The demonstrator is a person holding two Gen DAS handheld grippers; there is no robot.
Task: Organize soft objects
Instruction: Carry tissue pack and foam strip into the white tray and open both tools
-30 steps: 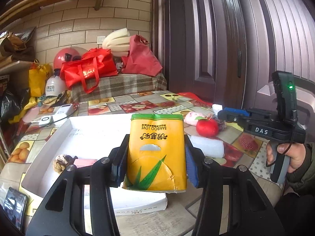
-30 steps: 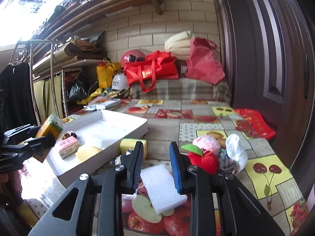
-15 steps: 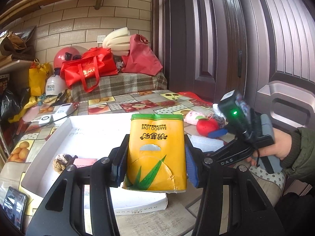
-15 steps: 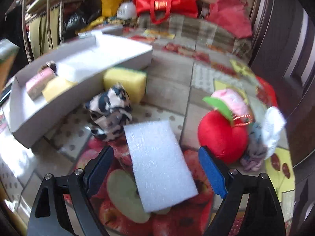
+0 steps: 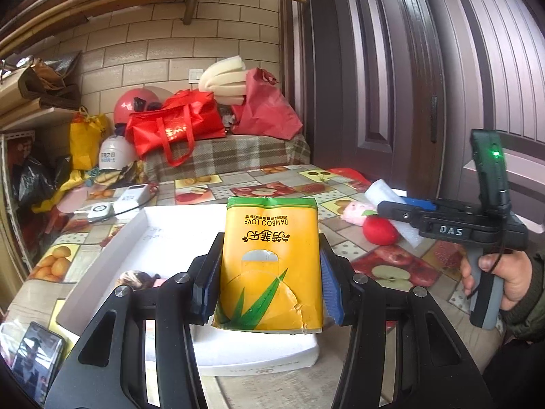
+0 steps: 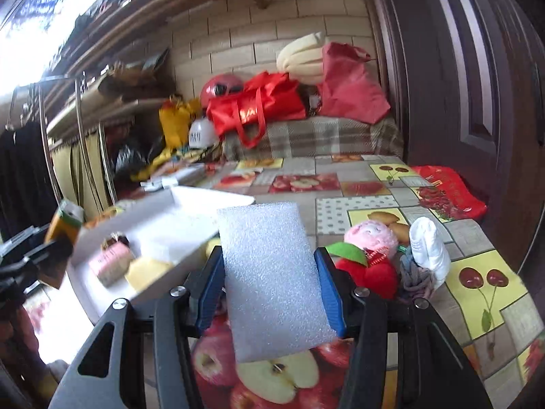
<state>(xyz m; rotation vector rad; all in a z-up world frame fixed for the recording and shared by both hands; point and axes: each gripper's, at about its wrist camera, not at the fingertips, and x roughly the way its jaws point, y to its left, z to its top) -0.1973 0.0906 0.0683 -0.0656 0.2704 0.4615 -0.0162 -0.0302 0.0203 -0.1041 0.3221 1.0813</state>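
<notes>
My left gripper (image 5: 269,289) is shut on a yellow tissue pack (image 5: 270,262) and holds it above the near end of the white box (image 5: 112,248). My right gripper (image 6: 270,289) is shut on a white foam sheet (image 6: 272,283) and holds it lifted off the table, right of the box (image 6: 190,255). In the left wrist view the right gripper (image 5: 402,208) shows at the right with the foam sheet (image 5: 381,192) sticking out. The box holds a pink roll (image 6: 110,262), a yellow sponge (image 6: 146,271) and a small dark item (image 5: 139,277).
On the fruit-print table (image 6: 357,201) lie a red plush apple (image 6: 371,276), a pink plush (image 6: 371,235), a white sock (image 6: 425,248) and a grey cloth (image 6: 414,274). A phone (image 5: 35,349) lies at the near left. Red bags (image 5: 173,126) sit at the back. A door (image 5: 391,68) stands right.
My right gripper dipped over the foam sheet with jaws wide, closed on it and lifted it off the table. My left gripper has held still with the tissue pack.
</notes>
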